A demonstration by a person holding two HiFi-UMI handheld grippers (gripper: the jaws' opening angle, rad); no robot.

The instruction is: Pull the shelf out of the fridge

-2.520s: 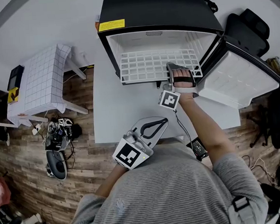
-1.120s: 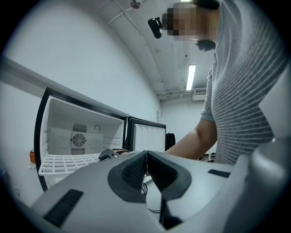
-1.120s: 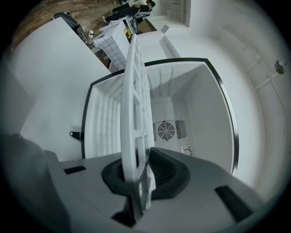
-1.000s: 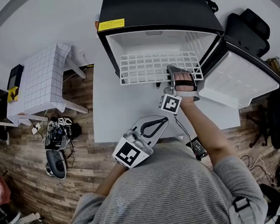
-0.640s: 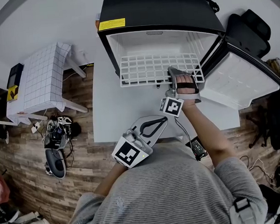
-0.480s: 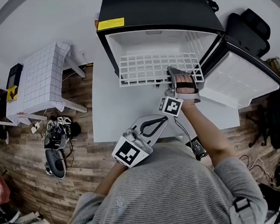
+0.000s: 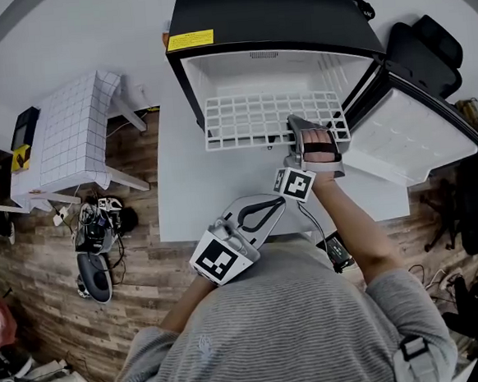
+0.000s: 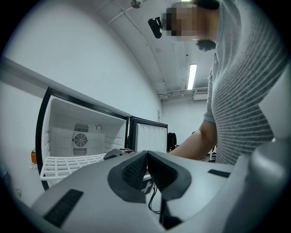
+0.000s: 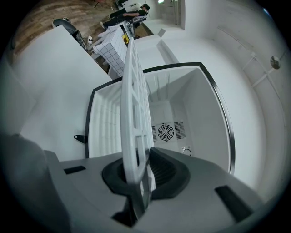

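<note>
At fridge (image 7: 270, 15) mouth, right tool (image 7: 297, 125) grips shelf (image 7: 258, 117) edge

Lost in the head view under the grey right gripper (image 7: 298, 125) and the hand (image 7: 318, 145): the front right corner of the white wire-grid shelf (image 7: 258, 117), with the print on the yellow label (image 7: 190, 42) atop the black fridge (image 7: 266, 15) too small to read and the dark clutter (image 7: 97, 234) on the wooden floor (image 7: 31, 268) too small to tell apart. Screened in the left gripper view by the grey left gripper (image 8: 146, 160): the shelf's right part and the fridge's lower edge. Swallowed in the right gripper view between the dark pads (image 9: 166, 170) and the gripper's body: the shelf's near end.
</note>
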